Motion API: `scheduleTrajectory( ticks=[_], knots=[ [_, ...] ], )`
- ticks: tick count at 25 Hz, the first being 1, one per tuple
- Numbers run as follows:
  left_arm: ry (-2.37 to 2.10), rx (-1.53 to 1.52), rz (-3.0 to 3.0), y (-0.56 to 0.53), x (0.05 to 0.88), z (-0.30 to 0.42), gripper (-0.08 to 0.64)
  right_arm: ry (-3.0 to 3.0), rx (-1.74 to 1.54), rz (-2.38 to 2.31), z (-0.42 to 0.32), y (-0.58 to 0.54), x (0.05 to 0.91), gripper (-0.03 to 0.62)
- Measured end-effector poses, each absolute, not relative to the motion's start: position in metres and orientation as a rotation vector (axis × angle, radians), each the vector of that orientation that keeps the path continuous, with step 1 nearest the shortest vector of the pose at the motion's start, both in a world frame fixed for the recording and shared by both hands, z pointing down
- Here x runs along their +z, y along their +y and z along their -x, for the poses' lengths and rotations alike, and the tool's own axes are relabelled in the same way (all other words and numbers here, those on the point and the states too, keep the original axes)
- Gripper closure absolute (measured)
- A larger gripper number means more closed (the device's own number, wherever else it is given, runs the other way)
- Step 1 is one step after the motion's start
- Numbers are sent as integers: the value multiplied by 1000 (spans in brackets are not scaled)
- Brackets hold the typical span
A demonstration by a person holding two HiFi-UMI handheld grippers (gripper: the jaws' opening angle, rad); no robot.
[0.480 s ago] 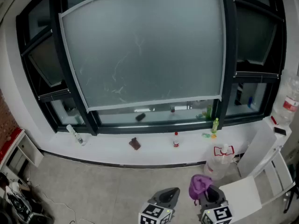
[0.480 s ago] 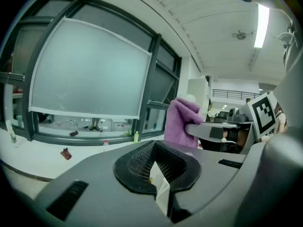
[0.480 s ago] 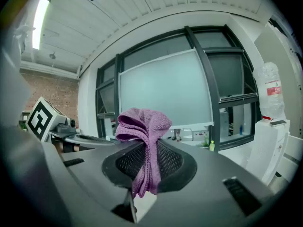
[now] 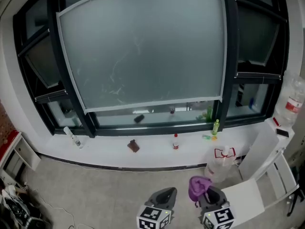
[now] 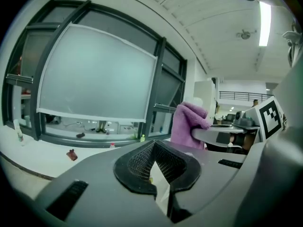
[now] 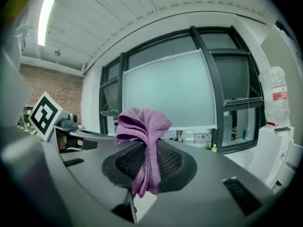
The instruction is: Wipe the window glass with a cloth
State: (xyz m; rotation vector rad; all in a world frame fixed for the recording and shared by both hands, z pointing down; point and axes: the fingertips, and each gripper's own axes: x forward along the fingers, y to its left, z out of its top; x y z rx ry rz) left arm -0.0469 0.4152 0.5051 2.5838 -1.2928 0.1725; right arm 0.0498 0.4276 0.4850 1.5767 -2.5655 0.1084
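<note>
A big frosted window pane in a dark frame fills the wall ahead; faint smears mark its middle. It also shows in the right gripper view as the window pane and in the left gripper view as the window pane. My right gripper sits at the bottom of the head view, shut on a purple cloth that bunches above its jaws; the cloth hangs between them. My left gripper is beside it, shut and empty, far from the glass. The cloth shows to its right.
On the white sill stand a small red-capped bottle, a green bottle, a brown object and a spray bottle at the left. A large water jug and white furniture stand at the right.
Both grippers and the view have shifted slightly left and down; the cloth stays held in the right gripper.
</note>
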Motion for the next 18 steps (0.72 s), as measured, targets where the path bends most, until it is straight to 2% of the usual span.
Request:
scheduleTrajectory(
  ticks=[9, 18],
  knots=[
    [-1313, 191, -2540, 405, 516, 58, 555, -2563, 127, -1542, -45, 417, 493, 535],
    [-1310, 206, -2533, 344, 534, 58, 555, -2562, 138, -1560, -50, 363, 507, 535]
  ],
)
